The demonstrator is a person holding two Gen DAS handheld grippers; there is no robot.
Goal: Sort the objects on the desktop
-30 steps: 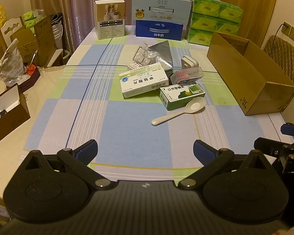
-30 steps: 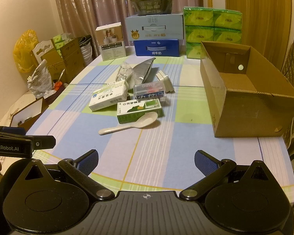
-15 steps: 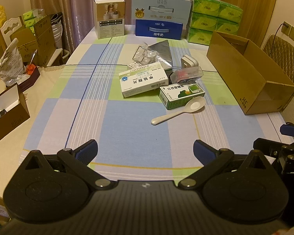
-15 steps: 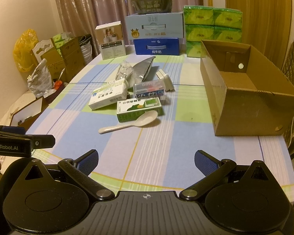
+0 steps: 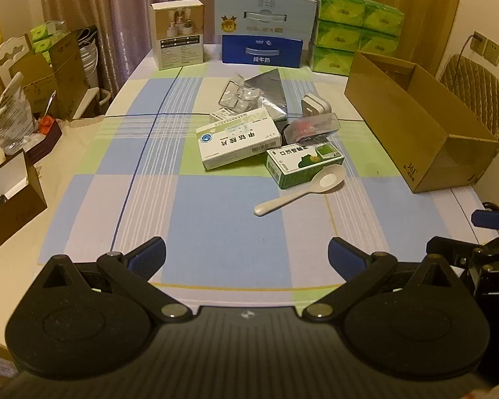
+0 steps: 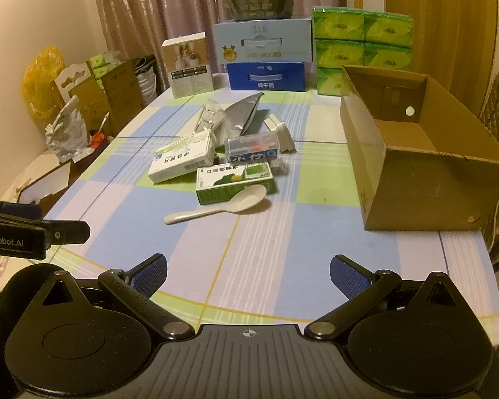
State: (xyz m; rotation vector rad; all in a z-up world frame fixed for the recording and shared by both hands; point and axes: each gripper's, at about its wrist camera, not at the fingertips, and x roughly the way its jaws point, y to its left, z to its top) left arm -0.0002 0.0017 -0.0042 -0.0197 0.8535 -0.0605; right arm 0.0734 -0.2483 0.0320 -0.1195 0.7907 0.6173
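The left gripper (image 5: 247, 255) hangs low over the near edge of the checked tablecloth (image 5: 216, 226), level and pointing straight ahead, its two blue-padded fingers spread wide with nothing between them. The right gripper (image 6: 248, 270) sits in the same pose beside it, jaws likewise wide apart and empty; its body shows at the lower right edge of the left view, and the left gripper's body shows at the left edge of the right view.

The things to sort lie in a cluster at the centre of both frames, well ahead of both grippers. A white spoon (image 5: 299, 190) lies nearest, its bowl touching a green medicine box (image 5: 304, 163). Just left of that is a white medicine box (image 5: 239, 143), tilted. Behind them sit a clear plastic case (image 6: 252, 148), a silver foil pouch (image 6: 244, 118) and a small white box (image 5: 314, 106). An open cardboard box (image 6: 412, 166) stands at the right of the frame, apart from the cluster.
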